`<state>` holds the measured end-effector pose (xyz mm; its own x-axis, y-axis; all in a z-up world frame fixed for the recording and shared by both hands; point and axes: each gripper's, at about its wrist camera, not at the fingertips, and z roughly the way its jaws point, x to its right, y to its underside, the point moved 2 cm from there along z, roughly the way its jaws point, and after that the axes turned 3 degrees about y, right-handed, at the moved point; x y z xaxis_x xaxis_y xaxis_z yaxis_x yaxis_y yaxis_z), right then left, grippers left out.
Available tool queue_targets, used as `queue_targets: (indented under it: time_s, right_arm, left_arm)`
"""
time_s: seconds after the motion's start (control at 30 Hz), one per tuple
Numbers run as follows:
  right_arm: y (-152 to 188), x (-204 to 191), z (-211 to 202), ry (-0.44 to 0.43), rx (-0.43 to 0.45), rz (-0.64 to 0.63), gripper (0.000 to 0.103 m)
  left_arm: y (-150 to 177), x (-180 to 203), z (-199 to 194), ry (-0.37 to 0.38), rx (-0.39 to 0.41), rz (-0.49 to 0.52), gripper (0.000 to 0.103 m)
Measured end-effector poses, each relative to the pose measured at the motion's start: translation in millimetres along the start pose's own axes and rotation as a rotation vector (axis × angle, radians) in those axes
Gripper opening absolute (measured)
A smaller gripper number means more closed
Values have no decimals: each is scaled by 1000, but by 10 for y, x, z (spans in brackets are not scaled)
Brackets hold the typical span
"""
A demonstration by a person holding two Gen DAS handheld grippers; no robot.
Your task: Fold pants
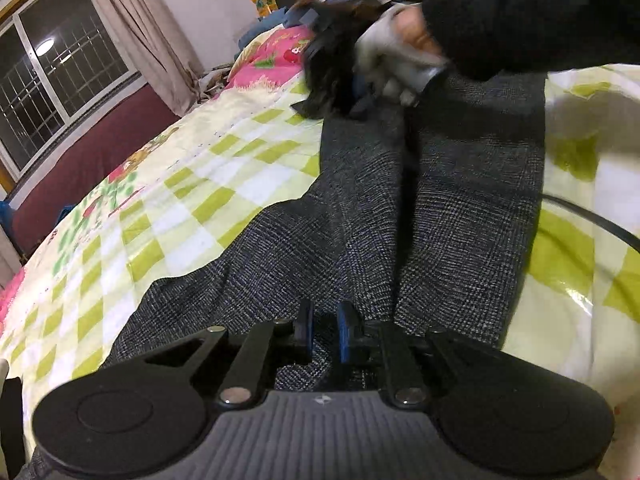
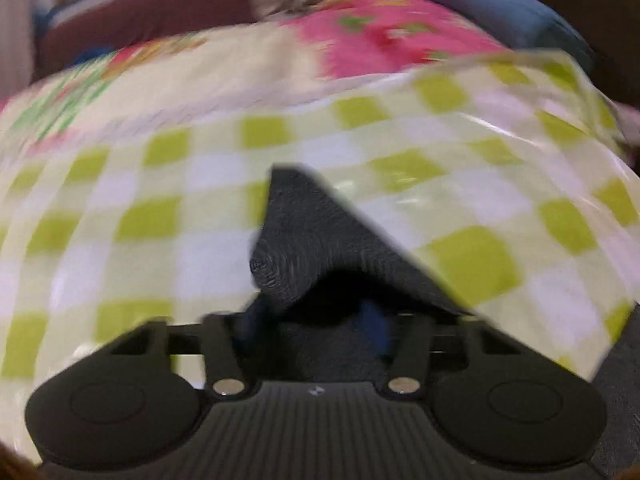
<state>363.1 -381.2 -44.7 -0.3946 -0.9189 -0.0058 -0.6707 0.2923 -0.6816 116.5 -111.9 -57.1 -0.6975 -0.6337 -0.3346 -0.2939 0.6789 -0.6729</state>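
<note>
One pair of grey checked pants point(image 1: 420, 208) lies spread on the bed, over a plastic-looking cover point(image 1: 208, 184) printed in green and white squares. Both legs run away from the left wrist camera, side by side with a dark crease between them.

The left gripper point(image 1: 324, 334) sits low at the near end of the pants. Its two fingers point(image 1: 306, 332) are drawn close together with grey cloth bunched between them, so it has hold of the pants there.

The right gripper point(image 1: 340, 76) shows at the far end of the pants in the left wrist view, blurred, held by a hand in a light glove point(image 1: 396, 60) below a black sleeve point(image 1: 532, 12). In its own view the right gripper point(image 2: 316, 320) has a peaked fold of the pants point(image 2: 304, 240) standing up from between its fingers; the fingers are narrowly set and pinch that cloth, though the view is blurred.

A black cable point(image 1: 592, 220) crosses the cover at the right. One window point(image 1: 60, 80) with one curtain point(image 1: 140, 32) stands at the left. A pink floral quilt point(image 1: 276, 56) lies beyond the cover.

No writing can be read; each gripper body carries one small pale emblem point(image 1: 321, 399).
</note>
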Motion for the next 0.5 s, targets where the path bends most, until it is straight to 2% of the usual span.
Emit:
queue_targets:
  time_s: [0.13, 0.23, 0.27, 0.37, 0.43, 0.5]
  right_arm:
    - [5, 979, -298, -37, 85, 330, 50]
    - [153, 1513, -448, 41, 86, 397, 52]
    - [204, 1592, -470, 34, 68, 394, 52]
    - [281, 1510, -541, -71, 50, 364, 54]
    - [248, 1251, -535, -141, 39, 307, 62]
    - [181, 916, -465, -181, 16, 238, 63]
  left_arm:
    - [-9, 87, 1, -35, -3, 47, 30]
    - [-22, 137, 1, -43, -10, 70, 27]
    - [-33, 137, 3, -42, -14, 72, 27]
    - [-73, 126, 30, -41, -26, 78, 27]
    - [-92, 125, 55, -44, -29, 84, 27]
    - [-99, 141, 72, -48, -26, 87, 27]
